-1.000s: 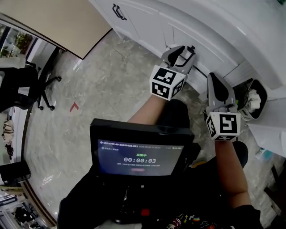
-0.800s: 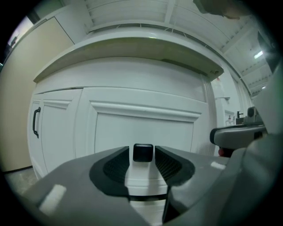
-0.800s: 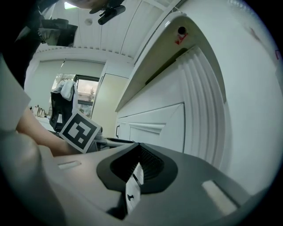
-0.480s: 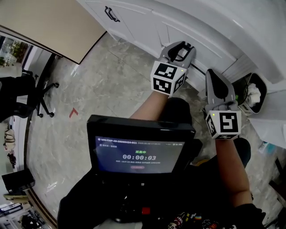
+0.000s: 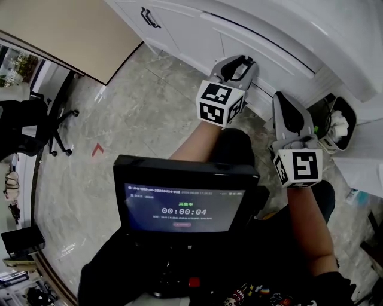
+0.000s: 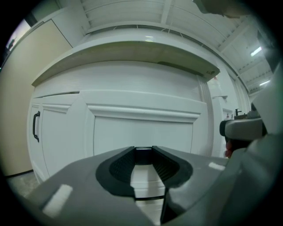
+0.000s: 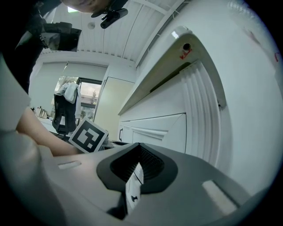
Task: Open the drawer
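A white cabinet front [image 5: 197, 36] runs along the top of the head view. My left gripper [image 5: 246, 63] is close to it and points at a raised panel [image 6: 141, 134]. Its jaws stand slightly apart with nothing between them, and stacked white drawer fronts [image 6: 147, 178] with a dark seam show through the gap. My right gripper [image 5: 285, 101] is lower and to the right, beside a fluted post [image 7: 201, 119]. Its jaws are closed to a sliver, through which a white drawer front with a small dark knob [image 7: 134, 198] shows.
A cabinet door with a black handle [image 5: 146, 17] is to the left. A bin holding crumpled paper [image 5: 338, 128] stands right of my right gripper. A black screen [image 5: 185, 200] hangs at the person's chest. An office chair [image 5: 57, 113] is on the marble floor at far left.
My left gripper has moved a little up and left, closer to the cabinet. My right gripper has barely moved.
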`<state>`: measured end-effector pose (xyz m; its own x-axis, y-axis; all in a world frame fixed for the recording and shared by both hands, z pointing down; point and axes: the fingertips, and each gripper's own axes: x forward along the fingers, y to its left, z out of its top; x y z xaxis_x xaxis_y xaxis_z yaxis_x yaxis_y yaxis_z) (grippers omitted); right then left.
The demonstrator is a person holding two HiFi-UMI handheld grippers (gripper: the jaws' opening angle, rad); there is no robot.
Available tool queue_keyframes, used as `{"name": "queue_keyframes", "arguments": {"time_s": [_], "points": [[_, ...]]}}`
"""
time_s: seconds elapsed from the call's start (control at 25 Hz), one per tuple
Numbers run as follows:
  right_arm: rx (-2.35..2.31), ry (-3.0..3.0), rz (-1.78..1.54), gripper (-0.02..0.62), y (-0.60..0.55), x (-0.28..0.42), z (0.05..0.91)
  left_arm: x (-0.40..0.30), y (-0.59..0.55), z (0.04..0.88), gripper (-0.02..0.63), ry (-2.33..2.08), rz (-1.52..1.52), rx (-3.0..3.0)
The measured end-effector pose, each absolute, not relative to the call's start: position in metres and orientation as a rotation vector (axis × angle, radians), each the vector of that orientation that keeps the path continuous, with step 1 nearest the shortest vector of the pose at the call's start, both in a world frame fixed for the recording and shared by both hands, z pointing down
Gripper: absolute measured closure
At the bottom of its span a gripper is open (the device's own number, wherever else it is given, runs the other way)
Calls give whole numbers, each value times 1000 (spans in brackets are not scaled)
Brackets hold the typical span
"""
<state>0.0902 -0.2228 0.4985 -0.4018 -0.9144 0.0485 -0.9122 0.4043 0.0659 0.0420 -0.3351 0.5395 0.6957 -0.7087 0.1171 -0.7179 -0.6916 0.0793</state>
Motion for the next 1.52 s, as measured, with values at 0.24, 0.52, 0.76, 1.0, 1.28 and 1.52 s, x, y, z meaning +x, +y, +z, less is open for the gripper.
{"name": "queue_keyframes", "arguments": {"time_s": [0.24,0.52,0.76,1.0,1.28,1.52], "points": [[1634,-2610,-53,572,-214,84,492,38,-335,539,476,-1187,103,2766],[1584,-2673,-82,572,-205,82,481,22,-316,540,477,-1198,69,2765],[1471,-2727,-130,572,-183,67,475,5,-292,540,477,-1204,75,2727],[1354,-2752,-63,572,-160,46,486,-9,-274,541,477,-1200,92,2727],[1370,-2782,-52,572,-149,24,491,-31,-252,540,477,-1186,66,2736],[1336,-2805,-36,572,-148,13,491,-34,-244,539,477,-1173,57,2742]]}}
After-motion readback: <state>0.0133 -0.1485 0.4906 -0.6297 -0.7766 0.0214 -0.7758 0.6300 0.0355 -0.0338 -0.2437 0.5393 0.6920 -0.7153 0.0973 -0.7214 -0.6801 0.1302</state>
